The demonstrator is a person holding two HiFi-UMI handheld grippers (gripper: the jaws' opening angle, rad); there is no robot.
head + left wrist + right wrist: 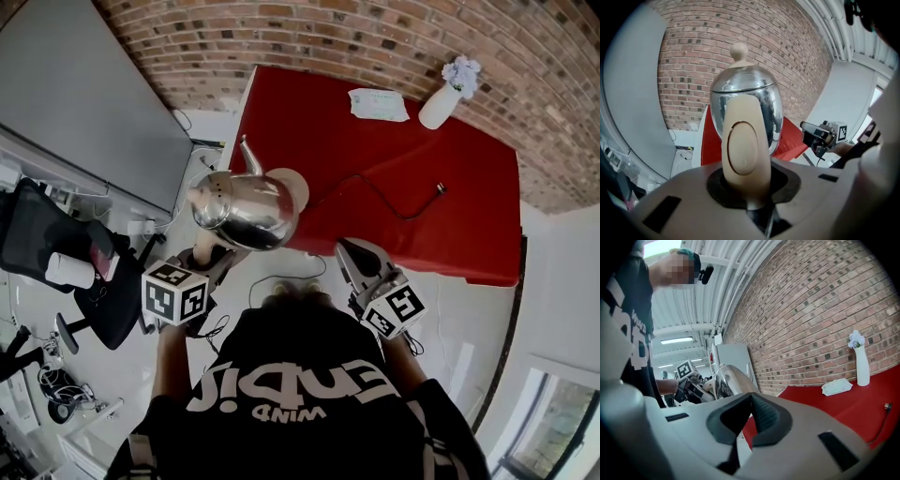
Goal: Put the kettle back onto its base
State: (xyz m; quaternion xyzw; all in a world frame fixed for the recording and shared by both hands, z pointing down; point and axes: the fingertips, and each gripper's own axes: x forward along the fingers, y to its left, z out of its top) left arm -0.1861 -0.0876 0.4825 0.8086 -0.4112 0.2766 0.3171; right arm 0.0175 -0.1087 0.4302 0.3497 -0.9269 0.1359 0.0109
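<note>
A shiny silver kettle (246, 208) with a thin spout and a beige knob hangs in the air off the front left corner of the red table (412, 150). My left gripper (214, 255) is shut on the kettle's beige handle (744, 150), which stands upright between the jaws, with the kettle body (746, 98) right behind it. The round beige base (296, 190) lies on the table corner, partly hidden behind the kettle. Its black cable runs to a loose plug (439, 188). To the right, my right gripper (349, 255) is shut, holding nothing, its pads (757, 414) meeting.
A white vase with flowers (442, 101) and a packet of tissues (378, 103) sit at the table's far side by the brick wall. A grey board (84, 103) and a black office chair (56, 248) stand to the left. Cables lie on the white floor.
</note>
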